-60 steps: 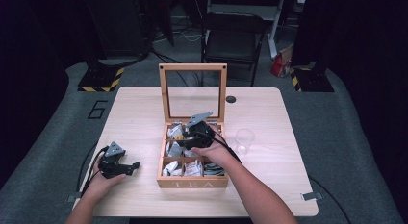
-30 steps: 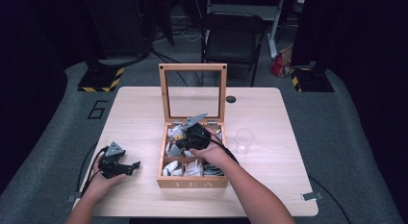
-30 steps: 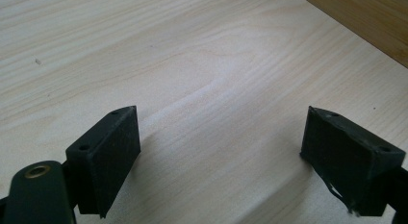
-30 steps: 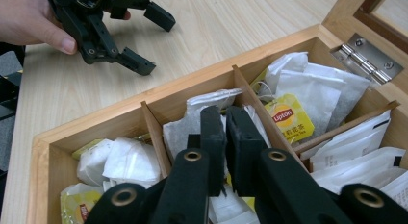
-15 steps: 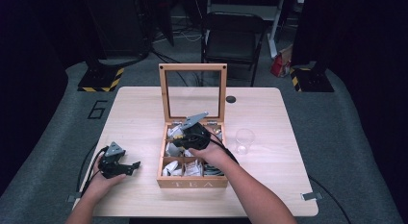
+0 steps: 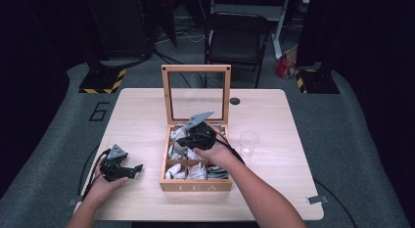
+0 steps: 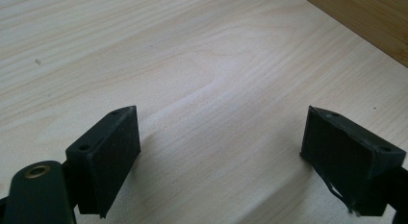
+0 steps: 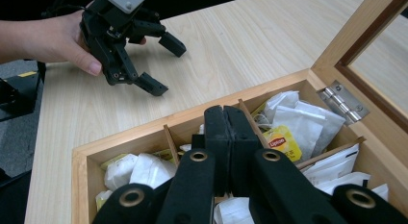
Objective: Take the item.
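A wooden tea box (image 6: 195,185) stands open mid-table, its glass lid (image 6: 195,69) upright at the back. Its compartments hold several tea bags (image 6: 195,170), among them a yellow Lipton one (image 8: 281,142). My right gripper (image 6: 182,140) hovers over the box's back-left compartments. Its jaws (image 8: 223,113) are pressed together, and I see nothing between them. My left gripper (image 6: 137,170) rests on the table left of the box (image 8: 144,137), held in a hand. It stands open (image 7: 221,147) over bare wood and points toward the box. The same gripper (image 8: 166,65) appears in the right gripper view.
A clear plastic cup (image 6: 248,142) stands just right of the box. A small black disc (image 6: 235,101) lies near the table's far edge. Behind the table is a black chair (image 6: 235,37). Cables trail from both grippers.
My right gripper has risen a little above the box and drifted slightly left, jaws together. The left gripper has stayed put.
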Motion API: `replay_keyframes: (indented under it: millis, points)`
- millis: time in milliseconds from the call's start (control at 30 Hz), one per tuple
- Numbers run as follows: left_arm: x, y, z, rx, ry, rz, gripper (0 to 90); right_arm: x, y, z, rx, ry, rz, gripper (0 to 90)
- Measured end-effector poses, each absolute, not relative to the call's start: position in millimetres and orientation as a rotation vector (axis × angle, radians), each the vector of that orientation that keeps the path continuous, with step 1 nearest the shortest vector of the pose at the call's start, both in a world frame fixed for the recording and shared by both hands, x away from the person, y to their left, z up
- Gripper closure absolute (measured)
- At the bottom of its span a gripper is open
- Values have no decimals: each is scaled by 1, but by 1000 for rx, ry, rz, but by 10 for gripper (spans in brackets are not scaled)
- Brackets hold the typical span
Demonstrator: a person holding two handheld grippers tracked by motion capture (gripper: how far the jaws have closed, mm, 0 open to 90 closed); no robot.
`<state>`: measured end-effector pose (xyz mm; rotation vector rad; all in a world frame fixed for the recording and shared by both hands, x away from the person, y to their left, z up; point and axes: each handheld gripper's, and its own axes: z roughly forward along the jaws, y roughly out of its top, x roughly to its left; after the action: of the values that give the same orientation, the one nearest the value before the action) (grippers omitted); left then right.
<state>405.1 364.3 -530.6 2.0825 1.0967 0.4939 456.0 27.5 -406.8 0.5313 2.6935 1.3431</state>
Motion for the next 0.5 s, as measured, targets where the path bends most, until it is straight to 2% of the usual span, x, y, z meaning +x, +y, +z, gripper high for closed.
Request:
replay_keyframes:
  millis: [500]
  points:
    - [405,364,-530,2086,1097,492,129,458,18,-391,515,2659,1332,897]
